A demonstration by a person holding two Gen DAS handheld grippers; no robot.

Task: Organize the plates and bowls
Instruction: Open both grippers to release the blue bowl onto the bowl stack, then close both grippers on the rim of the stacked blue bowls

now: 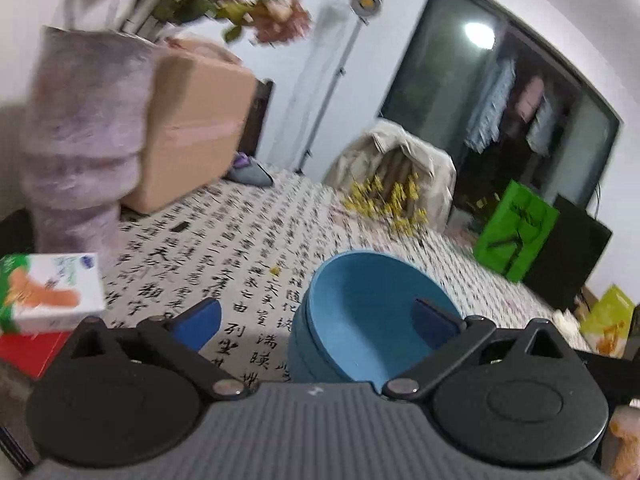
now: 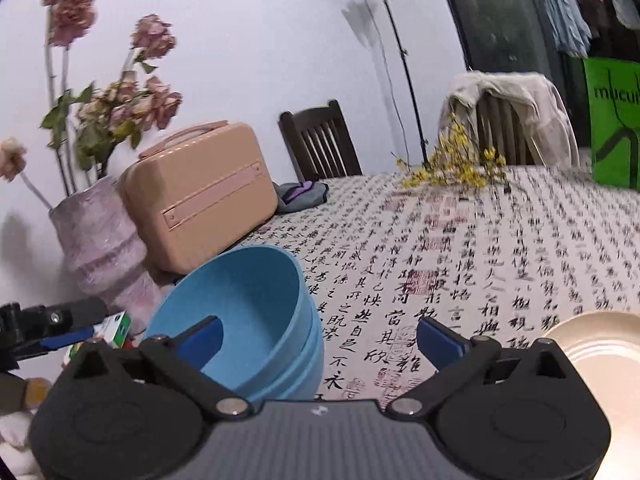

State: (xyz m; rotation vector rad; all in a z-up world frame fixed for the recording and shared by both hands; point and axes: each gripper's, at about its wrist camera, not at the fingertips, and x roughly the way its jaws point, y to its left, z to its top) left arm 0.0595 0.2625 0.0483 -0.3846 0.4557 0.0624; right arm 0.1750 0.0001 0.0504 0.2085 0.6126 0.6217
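Note:
A stack of blue bowls (image 1: pixel 360 320) stands on the calligraphy-print tablecloth (image 1: pixel 240 248). My left gripper (image 1: pixel 316 320) is open wide. Its right finger (image 1: pixel 434 322) shows over the top bowl's hollow and its left finger (image 1: pixel 200 316) is out over the cloth, neither pressing. In the right wrist view the same blue bowls (image 2: pixel 248 320) sit low on the left, and my right gripper (image 2: pixel 322 338) is open with its left finger (image 2: pixel 204 336) in front of the bowl's hollow. A cream plate (image 2: pixel 600 344) lies at the lower right. The left gripper (image 2: pixel 48 328) shows at the left edge.
A pink ribbed vase (image 2: pixel 104 248) with dried flowers and a beige hard case (image 2: pixel 200 200) stand behind the bowls. A tissue box (image 1: pixel 48 292) lies on the left. Yellow flower sprigs (image 2: pixel 452 168), a green bag (image 1: pixel 516 228) and chairs (image 2: pixel 320 140) line the far side.

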